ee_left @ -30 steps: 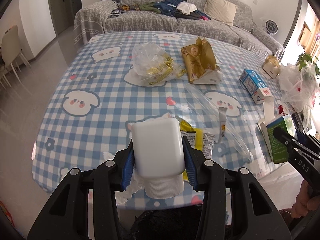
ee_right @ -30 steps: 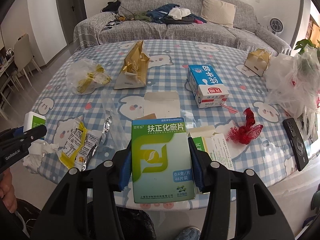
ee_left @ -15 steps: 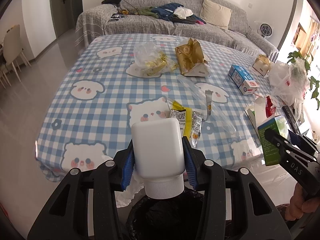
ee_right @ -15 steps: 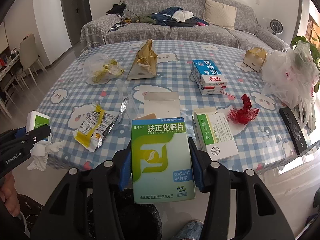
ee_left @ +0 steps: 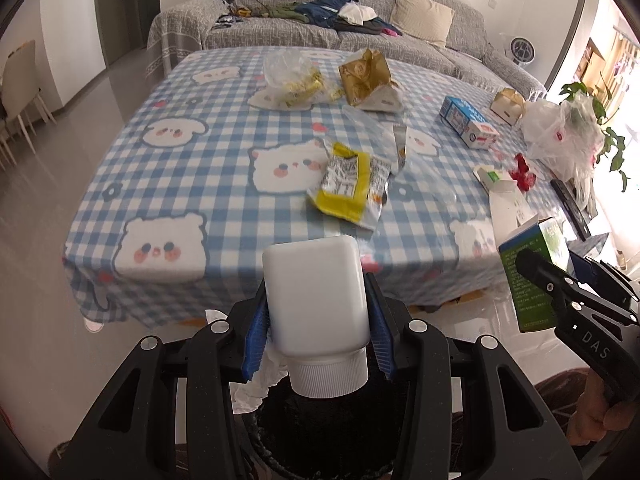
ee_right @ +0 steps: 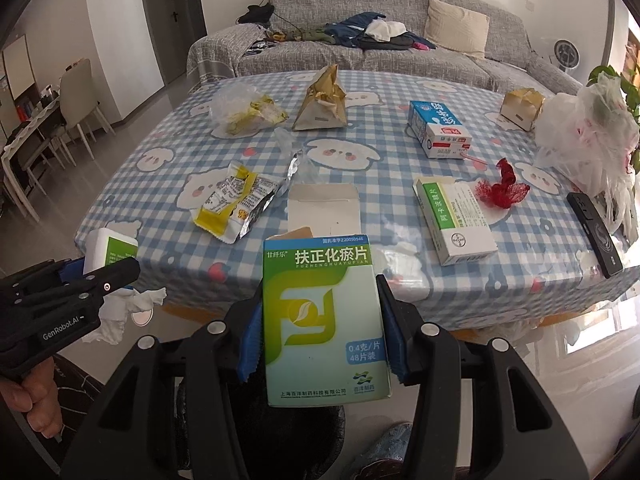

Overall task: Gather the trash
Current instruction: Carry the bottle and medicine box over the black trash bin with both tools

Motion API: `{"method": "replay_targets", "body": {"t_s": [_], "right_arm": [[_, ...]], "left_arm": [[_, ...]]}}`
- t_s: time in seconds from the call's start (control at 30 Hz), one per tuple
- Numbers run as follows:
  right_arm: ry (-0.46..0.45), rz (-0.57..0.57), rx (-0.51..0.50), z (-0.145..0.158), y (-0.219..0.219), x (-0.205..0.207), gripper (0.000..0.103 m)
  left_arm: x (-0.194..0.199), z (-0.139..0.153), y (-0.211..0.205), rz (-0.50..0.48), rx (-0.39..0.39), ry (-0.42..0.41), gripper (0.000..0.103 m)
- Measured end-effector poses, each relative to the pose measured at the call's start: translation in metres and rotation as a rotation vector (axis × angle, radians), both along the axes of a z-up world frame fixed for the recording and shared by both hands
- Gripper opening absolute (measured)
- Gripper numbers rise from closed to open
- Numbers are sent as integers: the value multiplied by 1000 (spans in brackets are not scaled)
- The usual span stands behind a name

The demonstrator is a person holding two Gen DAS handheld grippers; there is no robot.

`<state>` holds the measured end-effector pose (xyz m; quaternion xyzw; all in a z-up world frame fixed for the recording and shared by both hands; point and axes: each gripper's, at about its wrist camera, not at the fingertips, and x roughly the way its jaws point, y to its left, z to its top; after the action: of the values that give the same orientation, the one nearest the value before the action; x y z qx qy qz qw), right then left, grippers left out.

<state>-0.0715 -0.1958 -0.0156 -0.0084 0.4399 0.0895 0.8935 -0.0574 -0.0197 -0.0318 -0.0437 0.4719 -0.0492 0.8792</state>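
Left tongs (ee_left: pixel 316 330) pinch a white bottle (ee_left: pixel 316 300), lower centre; right tongs (ee_right: pixel 322 334) clamp a green medicine box (ee_right: pixel 324 320) above the dark bin (ee_right: pixel 280 420). Both look light; the thin carton would crush, so flat-side grips suit.

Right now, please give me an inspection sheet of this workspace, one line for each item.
Surface: table under blue checked cloth.
Job's things: white bottle, green medicine box, both held above black bin.
Clutter: snack wrapper, milk carton, white medicine box, red net, remote.
Grippers: left gripper shut on bottle; right gripper shut on box.
Cables: nothing seen.
Surroundings: grey sofa, chairs.
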Motion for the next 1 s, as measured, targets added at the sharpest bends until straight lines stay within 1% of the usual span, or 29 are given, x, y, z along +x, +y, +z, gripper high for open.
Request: {"method": "replay_targets", "body": {"t_s": [0.2,0.27,0.3,0.37,0.47,0.53,0.67,0.8,0.87,1.0], "right_arm": [[45,28,-7,-20,10,-20,47],[62,33,-10,-28,11,-26,47],[72,34,-11,-33,12,-29,47],[92,33,-13,-41,14,-33,47],[120,28,-17,-53,15,-39,47],[139,24,-20,-60,16,-43,47],[183,25,-21,-77,19,-51,47],[212,24,-21,-90,21,-60,47],[223,23,-20,-95,21,-63,47],[249,16,-40,-109,22,-62,47]], "left_arm": [[-23,-21,4,-1,-8,28,43],[-31,-26,4,15,32,9,43],[-35,-30,5,16,25,9,43],[-37,-38,7,9,-17,48,43],[-44,-49,5,7,5,59,43],[-47,-58,6,8,-12,83,43],[-52,-75,6,16,1,114,43],[-56,-89,6,29,23,131,43],[-59,-98,6,34,19,150,43],[-61,-113,0,32,39,173,43]]}}
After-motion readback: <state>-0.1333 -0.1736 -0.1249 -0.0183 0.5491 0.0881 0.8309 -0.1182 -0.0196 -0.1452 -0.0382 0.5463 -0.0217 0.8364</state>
